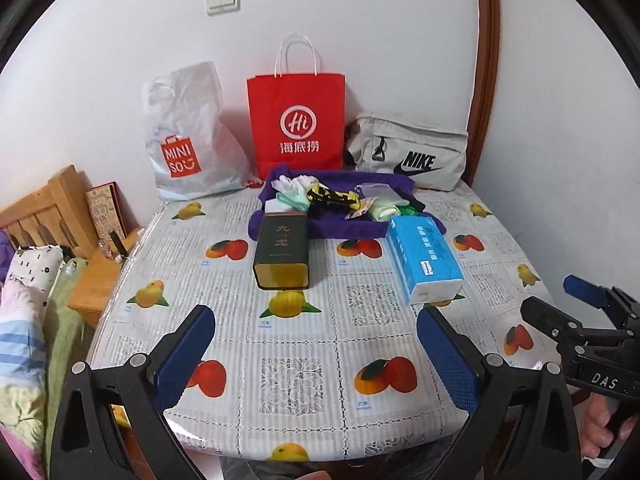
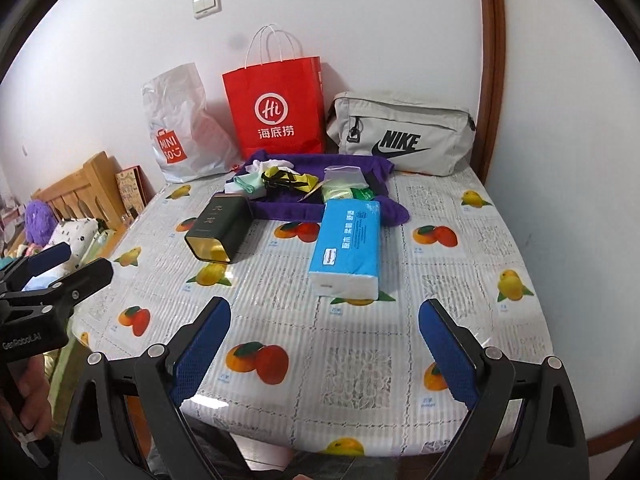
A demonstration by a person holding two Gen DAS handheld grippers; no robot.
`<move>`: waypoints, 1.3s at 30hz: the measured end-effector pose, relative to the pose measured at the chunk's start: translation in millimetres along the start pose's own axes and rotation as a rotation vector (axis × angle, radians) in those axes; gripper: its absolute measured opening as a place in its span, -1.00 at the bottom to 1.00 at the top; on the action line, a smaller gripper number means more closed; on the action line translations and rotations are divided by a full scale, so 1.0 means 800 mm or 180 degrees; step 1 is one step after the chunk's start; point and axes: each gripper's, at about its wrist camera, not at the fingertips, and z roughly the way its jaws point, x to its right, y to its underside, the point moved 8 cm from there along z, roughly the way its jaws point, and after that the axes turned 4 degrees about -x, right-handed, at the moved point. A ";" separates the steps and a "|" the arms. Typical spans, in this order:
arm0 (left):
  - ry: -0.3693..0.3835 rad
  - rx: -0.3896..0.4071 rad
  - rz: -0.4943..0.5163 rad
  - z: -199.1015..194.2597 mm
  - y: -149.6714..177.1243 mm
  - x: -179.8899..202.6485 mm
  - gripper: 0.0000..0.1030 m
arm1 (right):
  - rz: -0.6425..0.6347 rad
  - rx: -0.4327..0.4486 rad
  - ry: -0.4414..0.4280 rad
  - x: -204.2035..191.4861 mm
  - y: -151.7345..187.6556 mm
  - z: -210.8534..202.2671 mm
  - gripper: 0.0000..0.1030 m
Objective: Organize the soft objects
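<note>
Two claws poised over the near edge of a bench (image 1: 320, 344) covered in a fruit-print cloth, both empty. Left claw (image 1: 316, 356) spread wide, blue pads apart, nothing between them; right claw (image 2: 326, 350) likewise spread wide and holding nothing. At the bench's far middle, a purple cloth (image 1: 344, 230) laid out with a jumble of soft objects (image 1: 340, 198) on top: white and mint-green fabric pieces at left, a yellow-and-black item in the middle, pale green bundles at right. Touching the cloth's near left edge, a dark green tin (image 1: 282, 250) lying on its side, gold end facing near. Just right of it, at the cloth's near right corner, a blue pack of tissues (image 1: 424, 258) lying flat. Against the far wall, left to right: a white MINISO plastic bag (image 1: 188, 136), a red paper bag (image 1: 296, 124) with white handles standing upright, and a grey Nike pouch (image 1: 412, 154) lying beside it. Off the bench's left side, a wooden headboard (image 1: 48, 208) and bedding (image 1: 24, 312). In the left wrist view, the right claw's black frame showing at the right edge, gripped by a hand (image 1: 604, 428).
</note>
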 end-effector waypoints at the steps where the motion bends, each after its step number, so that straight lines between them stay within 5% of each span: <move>1: 0.0006 0.0011 -0.0004 -0.003 0.000 -0.001 0.98 | 0.0018 0.0000 -0.0019 0.000 0.000 -0.001 0.83; 39: -0.0023 0.0020 -0.0065 -0.014 0.010 -0.007 0.98 | -0.0047 0.0013 -0.0005 -0.018 0.010 -0.009 0.83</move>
